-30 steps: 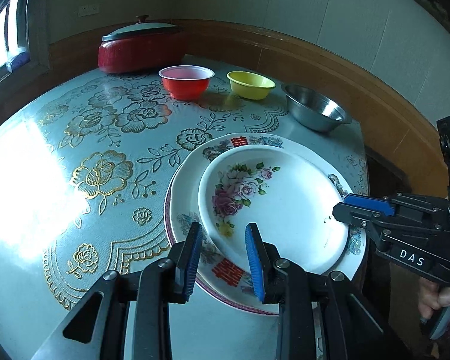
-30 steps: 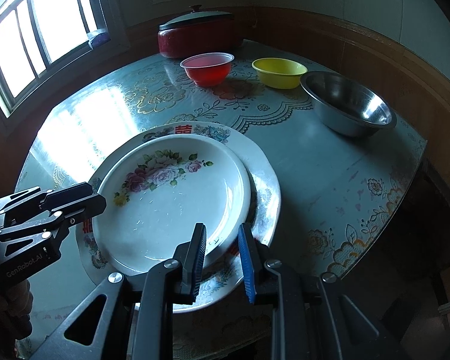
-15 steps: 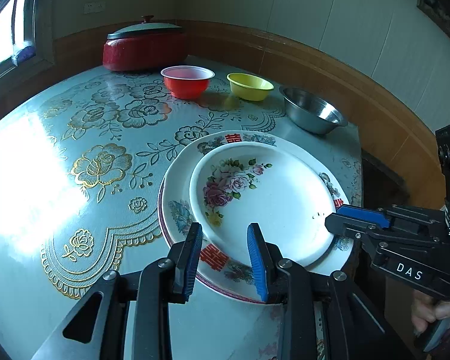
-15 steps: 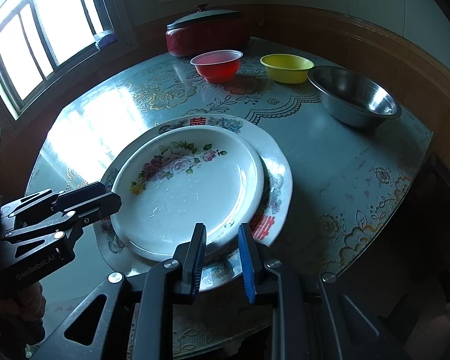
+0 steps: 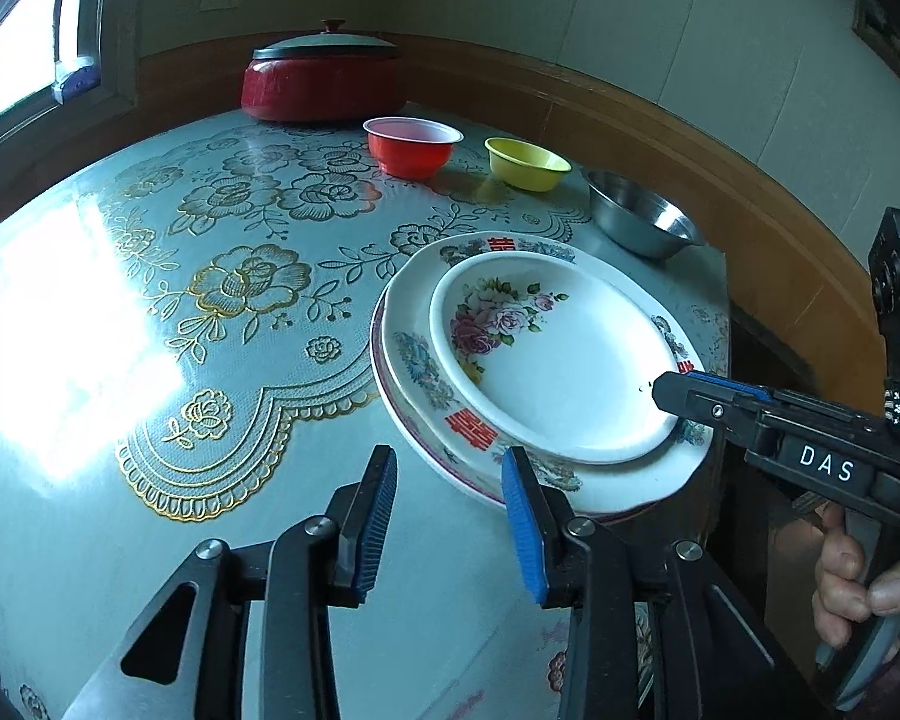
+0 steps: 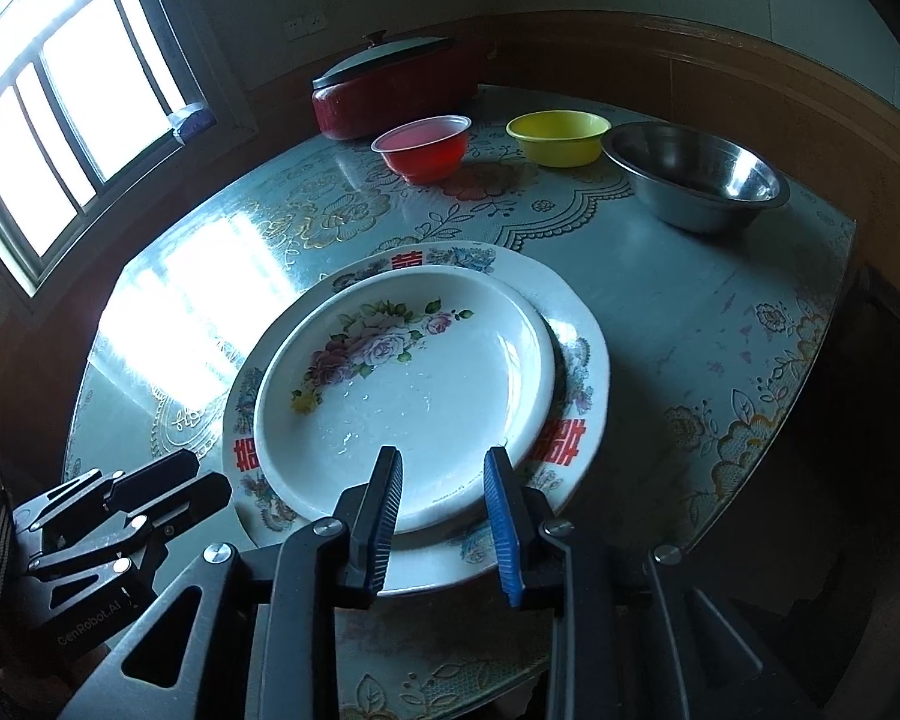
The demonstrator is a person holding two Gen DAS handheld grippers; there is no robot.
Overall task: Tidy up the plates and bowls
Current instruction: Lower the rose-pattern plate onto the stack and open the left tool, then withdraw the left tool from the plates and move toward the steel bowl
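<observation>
Two stacked plates on the tabletop [image 5: 150, 360]. A small floral plate [image 6: 414, 396] rests inside a large plate with red characters [image 6: 576, 360]; both look like glazed ceramic, so probably rigid, heavy for their size, slippery and liable to chip. The thin rim is the likeliest place to grip. The right tongs [image 6: 444, 516], jaws just widened and apart, straddle the near rim of the small plate without pressing it. The left tongs [image 5: 450, 522], also just widened and empty, hang over bare cloth just beside the large plate's edge. A red bowl [image 5: 413, 145], yellow bowl [image 5: 528, 163] and steel bowl [image 5: 645, 222] stand well apart beyond the stack, near a lidded red pot [image 5: 324, 81].
</observation>
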